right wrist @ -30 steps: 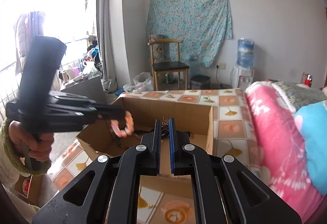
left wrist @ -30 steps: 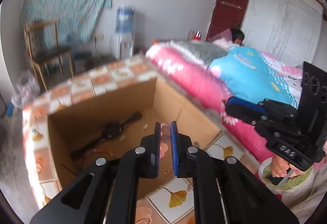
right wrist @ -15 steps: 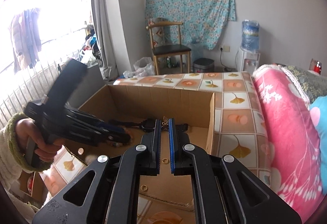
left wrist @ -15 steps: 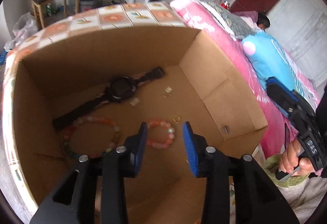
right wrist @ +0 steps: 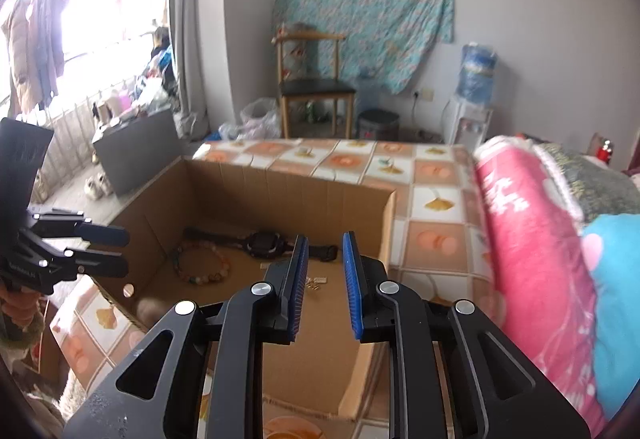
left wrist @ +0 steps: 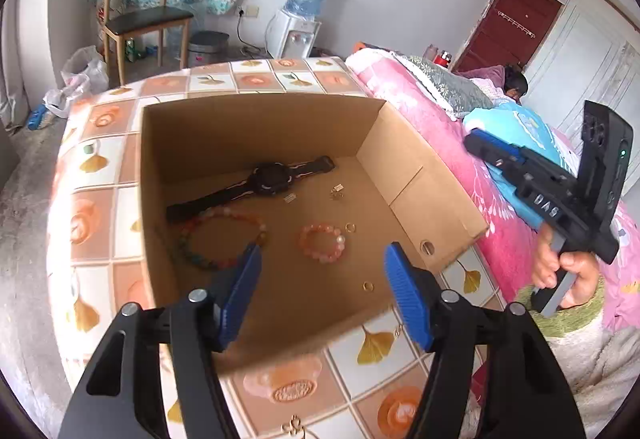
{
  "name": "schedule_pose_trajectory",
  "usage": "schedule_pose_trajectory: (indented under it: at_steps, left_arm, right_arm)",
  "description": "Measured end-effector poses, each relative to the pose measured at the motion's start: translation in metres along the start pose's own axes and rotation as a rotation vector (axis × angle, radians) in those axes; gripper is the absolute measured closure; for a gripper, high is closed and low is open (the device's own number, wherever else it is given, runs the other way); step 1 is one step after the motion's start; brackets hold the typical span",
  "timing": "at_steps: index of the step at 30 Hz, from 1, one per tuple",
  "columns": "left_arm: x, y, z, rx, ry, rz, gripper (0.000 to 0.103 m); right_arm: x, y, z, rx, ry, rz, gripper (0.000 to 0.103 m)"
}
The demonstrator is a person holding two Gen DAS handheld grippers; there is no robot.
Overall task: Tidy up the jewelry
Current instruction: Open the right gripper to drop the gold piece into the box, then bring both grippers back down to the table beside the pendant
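Observation:
An open cardboard box (left wrist: 256, 123) (right wrist: 312, 191) sits on a tiled tablecloth. Inside lie a black watch (left wrist: 272, 179) (right wrist: 260, 241), a large multicolour bead bracelet (left wrist: 218, 239) (right wrist: 200, 265), a small pink bead bracelet (left wrist: 322, 243), two gold rings (left wrist: 350, 227) (left wrist: 368, 286) and small gold earrings (left wrist: 337, 193) (right wrist: 314, 282). My left gripper (left wrist: 322, 293) is wide open and empty above the box's near edge. My right gripper (right wrist: 325, 287) is open and empty over the box's right side. Each gripper shows in the other's view: the left (right wrist: 96, 251), the right (left wrist: 540, 175).
A bed with pink and blue bedding (left wrist: 472, 143) (right wrist: 532, 239) runs along the table's right side. A wooden chair (left wrist: 140, 19), a bin (left wrist: 208, 47) and a water dispenser (left wrist: 300, 23) stand by the far wall. A window with clutter (right wrist: 100, 79) is at the left.
My left gripper carried the small pink bracelet over the box, opened and left it on the box floor, then drew back, wide open. My right gripper went from shut to open.

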State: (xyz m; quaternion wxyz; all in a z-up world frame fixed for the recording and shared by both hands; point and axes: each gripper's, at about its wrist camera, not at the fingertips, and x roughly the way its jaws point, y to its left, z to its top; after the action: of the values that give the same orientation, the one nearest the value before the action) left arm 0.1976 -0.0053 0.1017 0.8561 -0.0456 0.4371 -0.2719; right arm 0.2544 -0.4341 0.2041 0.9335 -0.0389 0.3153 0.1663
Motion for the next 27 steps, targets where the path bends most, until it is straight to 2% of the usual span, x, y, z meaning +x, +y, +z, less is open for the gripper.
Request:
schedule_pose_trajectory:
  at_steps: [5,7,11,12,14,17,22,26,27]
  left_arm:
    - [-0.033,-0.003,-0.024,0.003,-0.064,0.039,0.029]
    - [-0.041,-0.002,-0.036,-0.008,-0.079,0.052,0.026]
    - [-0.051,0.001,-0.065,-0.046,-0.071,0.072,0.021]
    - [-0.052,0.002,-0.07,-0.051,-0.068,0.077,0.02]
    - [-0.049,0.004,-0.088,-0.069,-0.052,0.109,0.015]
    - [-0.036,0.009,-0.112,-0.084,-0.004,0.173,0.011]
    - [-0.003,0.018,-0.146,-0.073,0.087,0.283,0.011]
    - [0.017,0.029,-0.164,-0.072,0.151,0.322,0.011]
    - [0.017,0.029,-0.167,-0.064,0.144,0.327,0.01]
  right_arm:
    - [-0.041,0.005,-0.005,0.034,-0.063,-0.016,0.071]
    - [-0.058,0.013,-0.011,0.043,-0.08,-0.007,0.06]
    - [-0.077,0.034,-0.022,0.027,-0.084,0.026,0.031]
    - [-0.077,0.04,-0.026,0.027,-0.075,0.042,0.021]
    - [-0.074,0.054,-0.036,0.022,-0.027,0.092,0.011]
    - [-0.052,0.082,-0.059,-0.009,0.098,0.104,0.008]
    - [-0.004,0.117,-0.108,-0.063,0.328,0.059,0.008]
    - [0.022,0.125,-0.133,-0.055,0.438,0.064,0.008]
    - [0.027,0.127,-0.136,-0.06,0.452,0.066,0.008]
